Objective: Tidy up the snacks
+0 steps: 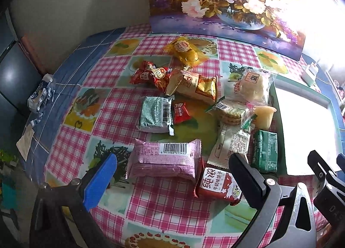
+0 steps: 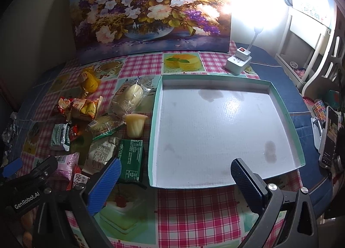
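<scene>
Checked tablecloth (image 1: 163, 211) is seen below — left gripper (image 1: 172, 174) and right gripper (image 2: 175, 174) are spread wide, nothing held.

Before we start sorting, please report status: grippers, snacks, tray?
Left gripper open, right gripper open, both empty. Snacks loose on tablecloth. Tray empty, nothing blocking.
</scene>
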`<move>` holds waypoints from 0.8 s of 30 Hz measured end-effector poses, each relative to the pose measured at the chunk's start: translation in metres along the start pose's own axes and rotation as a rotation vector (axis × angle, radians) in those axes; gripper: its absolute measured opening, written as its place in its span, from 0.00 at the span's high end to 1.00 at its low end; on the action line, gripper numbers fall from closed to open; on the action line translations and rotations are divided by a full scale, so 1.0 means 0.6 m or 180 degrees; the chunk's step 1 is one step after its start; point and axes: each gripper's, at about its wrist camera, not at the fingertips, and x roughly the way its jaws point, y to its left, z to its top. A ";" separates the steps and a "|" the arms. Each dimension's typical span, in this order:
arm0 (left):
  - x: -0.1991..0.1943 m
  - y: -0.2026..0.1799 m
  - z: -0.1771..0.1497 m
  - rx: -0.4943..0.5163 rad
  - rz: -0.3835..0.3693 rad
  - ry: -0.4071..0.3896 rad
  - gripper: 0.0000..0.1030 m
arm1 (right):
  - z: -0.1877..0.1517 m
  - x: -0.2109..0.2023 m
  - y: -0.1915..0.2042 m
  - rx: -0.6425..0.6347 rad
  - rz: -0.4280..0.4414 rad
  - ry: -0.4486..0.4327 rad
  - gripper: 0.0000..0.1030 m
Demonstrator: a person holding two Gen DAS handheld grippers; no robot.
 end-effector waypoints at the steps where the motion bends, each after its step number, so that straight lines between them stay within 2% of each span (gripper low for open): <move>1: 0.001 0.001 0.000 -0.0006 -0.0001 0.0004 0.00 | 0.000 0.000 0.000 0.0007 0.0002 0.0002 0.00; 24: 0.009 0.008 -0.001 -0.0080 0.0003 0.0065 0.00 | -0.001 0.002 0.001 -0.0011 -0.0004 0.0019 0.00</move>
